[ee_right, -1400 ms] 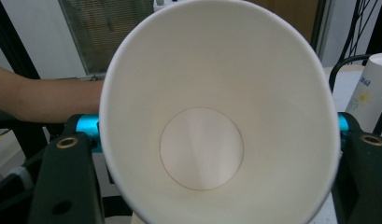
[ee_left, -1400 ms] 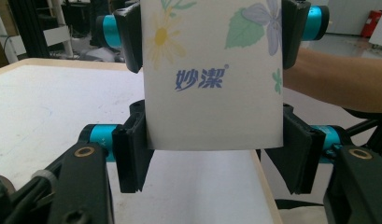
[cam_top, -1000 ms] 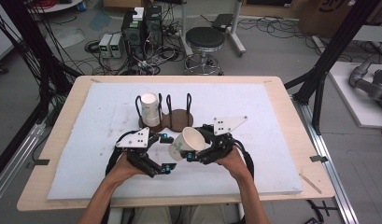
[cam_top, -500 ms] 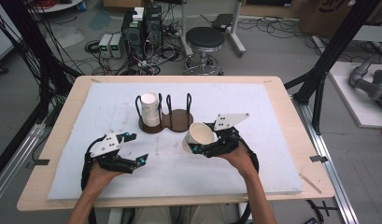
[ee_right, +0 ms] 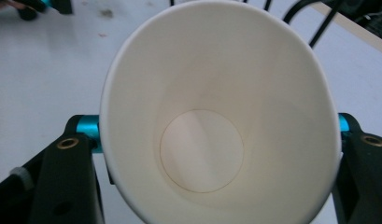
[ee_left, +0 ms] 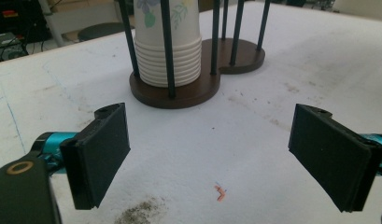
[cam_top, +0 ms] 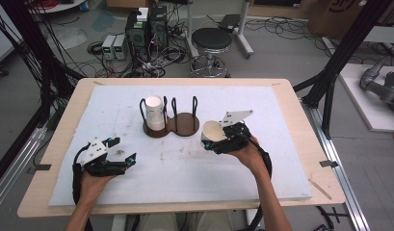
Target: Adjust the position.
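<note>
My right gripper (cam_top: 212, 140) is shut on a white paper cup (cam_top: 213, 129), tilted with its mouth up and toward the camera, just right of the wooden cup holder (cam_top: 186, 126). In the right gripper view the cup's empty inside (ee_right: 202, 154) faces me, with a black finger (ee_right: 67, 177) on each side. A stack of flower-printed cups (cam_top: 154, 112) stands in the holder's left ring of black rods. My left gripper (cam_top: 122, 150) is open low over the white mat at the front left. Its wide-apart pads (ee_left: 97, 154) frame the cup stack (ee_left: 166, 42) and the holder base (ee_left: 188, 91).
The holder's right ring (cam_top: 185, 115) holds no cups. The white foam mat (cam_top: 281, 159) covers the wooden table and has small dirt marks (ee_left: 142, 212) near my left gripper. A stool (cam_top: 211, 41), cables and equipment stand on the floor beyond the far edge.
My left gripper has drawn away from the cup, going left and down toward the front of the mat. The right gripper has carried the cup slightly right and back, beside the holder.
</note>
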The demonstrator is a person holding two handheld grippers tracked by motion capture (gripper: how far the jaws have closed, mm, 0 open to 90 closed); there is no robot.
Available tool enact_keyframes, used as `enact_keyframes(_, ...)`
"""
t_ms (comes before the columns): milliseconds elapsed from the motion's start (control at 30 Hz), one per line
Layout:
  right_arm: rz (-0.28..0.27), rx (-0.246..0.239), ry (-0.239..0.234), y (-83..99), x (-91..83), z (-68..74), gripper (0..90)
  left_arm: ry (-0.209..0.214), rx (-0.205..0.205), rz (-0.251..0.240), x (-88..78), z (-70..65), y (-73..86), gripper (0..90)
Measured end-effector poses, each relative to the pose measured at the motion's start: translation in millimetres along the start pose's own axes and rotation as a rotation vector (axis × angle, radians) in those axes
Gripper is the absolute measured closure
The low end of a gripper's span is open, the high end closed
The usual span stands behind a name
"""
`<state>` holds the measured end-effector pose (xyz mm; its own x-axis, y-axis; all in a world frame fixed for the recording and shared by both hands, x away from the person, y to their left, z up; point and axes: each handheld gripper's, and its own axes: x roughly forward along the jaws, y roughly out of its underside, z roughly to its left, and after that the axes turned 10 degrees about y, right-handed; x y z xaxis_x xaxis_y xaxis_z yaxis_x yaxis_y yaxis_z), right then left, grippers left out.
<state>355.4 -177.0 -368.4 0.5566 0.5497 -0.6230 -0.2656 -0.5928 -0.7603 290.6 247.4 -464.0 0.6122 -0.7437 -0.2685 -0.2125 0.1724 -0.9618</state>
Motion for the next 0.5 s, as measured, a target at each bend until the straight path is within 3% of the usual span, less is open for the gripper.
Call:
enact_keyframes(133,0.045,-0.007,0.029,0.0,2.6,-3.3,30.7,-0.004,-0.004,-0.008,-0.3,0.2,0.7,12.9)
enact_keyframes(500,0.069,0.005,0.058,0.3,2.2,-9.3,30.7,-0.004,0.003,-0.006,0.1,-0.6,1.0,12.9)
